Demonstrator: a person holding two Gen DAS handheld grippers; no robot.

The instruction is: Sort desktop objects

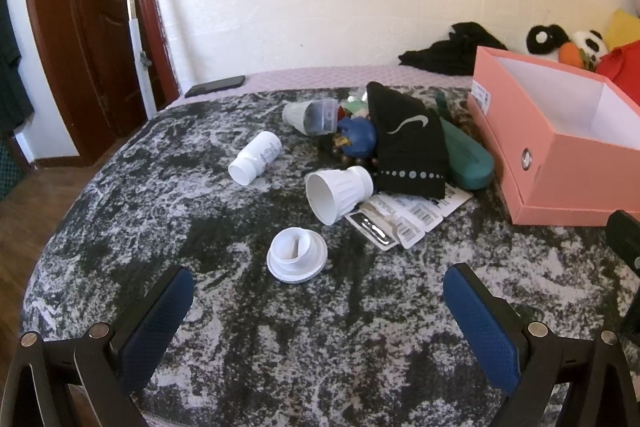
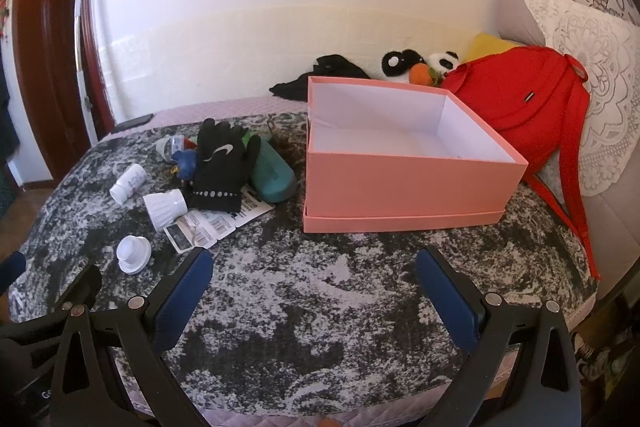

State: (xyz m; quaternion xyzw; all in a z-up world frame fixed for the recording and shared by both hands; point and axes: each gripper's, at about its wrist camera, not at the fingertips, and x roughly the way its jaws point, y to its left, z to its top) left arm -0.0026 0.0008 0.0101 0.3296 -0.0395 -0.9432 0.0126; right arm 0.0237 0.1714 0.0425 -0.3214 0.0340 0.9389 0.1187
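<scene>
both tools released, nothing between the fingers: left tool spread wide over the mottled black/grey blanket, right tool spread over bare blanket in front of the pink box. in left wrist view, clutter seen close up: white screw cap lying open side up, nearest the tool; ribbed white cup tipped on its side just beyond; white pill bottle on its side further left, apart from the rest. behind those, black glove draped over a pile w/ blue toy, clear lidded container, teal case and barcode cards poking out under the glove's cuff. box only partly in frame here, at right edge. black phone at far edge of the bed, clearer here than in the other view. right wrist view gives what left lacks: whole box, open, white inside, nothing in it, sitting in its lid; red backpack leaning against the box's far right corner; plush pandas and black cloth by the wall; lace-covered pillow at right. same clutter seen smaller, left of box, teal case nearest it but not touching.
</scene>
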